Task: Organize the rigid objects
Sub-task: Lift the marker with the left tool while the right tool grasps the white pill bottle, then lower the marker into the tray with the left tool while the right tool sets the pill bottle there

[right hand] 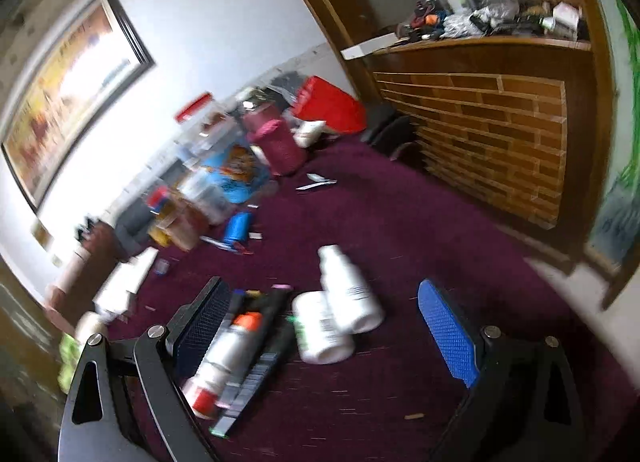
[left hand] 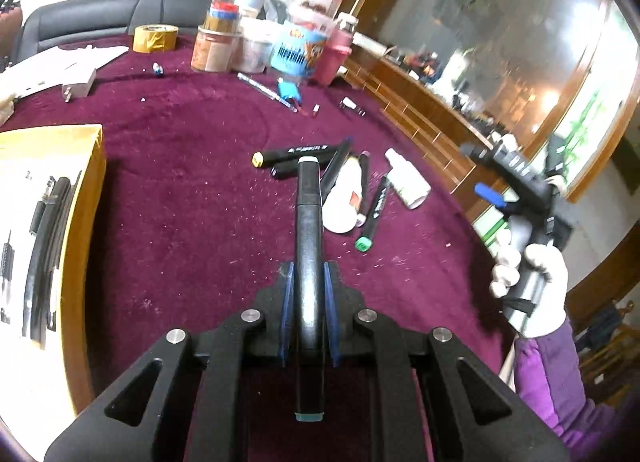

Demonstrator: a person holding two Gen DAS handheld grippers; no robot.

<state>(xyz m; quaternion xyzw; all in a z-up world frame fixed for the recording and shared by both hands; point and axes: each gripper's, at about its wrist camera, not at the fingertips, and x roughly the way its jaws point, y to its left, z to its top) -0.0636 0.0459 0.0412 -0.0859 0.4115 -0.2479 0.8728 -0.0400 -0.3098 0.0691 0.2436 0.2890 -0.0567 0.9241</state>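
Note:
My left gripper (left hand: 308, 282) is shut on a black marker (left hand: 308, 230) with pale teal caps, held lengthwise above the purple cloth. Ahead lies a pile of black markers (left hand: 304, 154), a green-capped marker (left hand: 370, 218) and two white bottles (left hand: 408, 180). My right gripper (right hand: 324, 322) is open and empty, hovering over the same pile: the white bottles (right hand: 348, 294) and several markers (right hand: 260, 334) lie between its blue pads. It also shows in the left wrist view (left hand: 516, 186), held by a white-gloved hand at the right.
A yellow box (left hand: 52, 230) with black items stands at the left. Jars and containers (left hand: 280, 42), a tape roll (left hand: 154, 38) and a charger (left hand: 78, 84) sit at the far side. A wooden cabinet (right hand: 480, 134) stands beyond the table.

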